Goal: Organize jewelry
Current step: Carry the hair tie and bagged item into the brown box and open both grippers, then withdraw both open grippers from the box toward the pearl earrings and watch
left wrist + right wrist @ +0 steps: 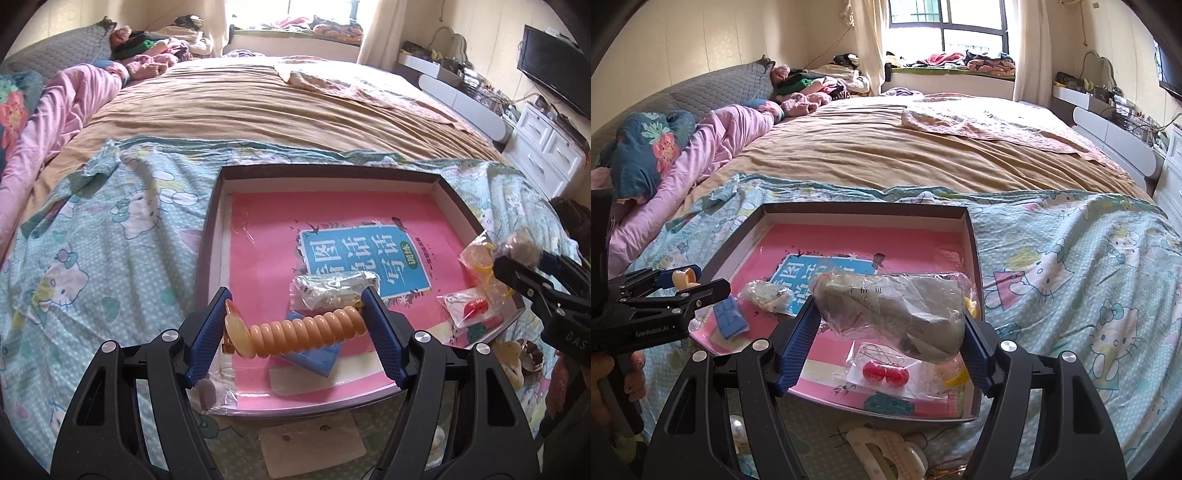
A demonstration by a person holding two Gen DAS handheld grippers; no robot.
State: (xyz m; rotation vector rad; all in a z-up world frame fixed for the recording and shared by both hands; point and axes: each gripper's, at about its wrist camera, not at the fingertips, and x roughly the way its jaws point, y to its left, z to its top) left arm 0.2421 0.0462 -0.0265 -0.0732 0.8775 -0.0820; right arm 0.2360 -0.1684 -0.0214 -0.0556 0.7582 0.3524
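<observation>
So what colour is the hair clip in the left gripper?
Amber-orange hair clip, clearest in the left wrist view.

Pretty clearly someone's bedroom: big bed (886,155) with rumpled sheets, pillows (713,88) upper left, window (945,26) up top, white dresser (546,147) far right.

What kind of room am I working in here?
Almost certainly a bedroom in a home. The box sits on a wide bed with pillows at its head, a window with curtains stands beyond, and a white dresser lines the right wall.
</observation>
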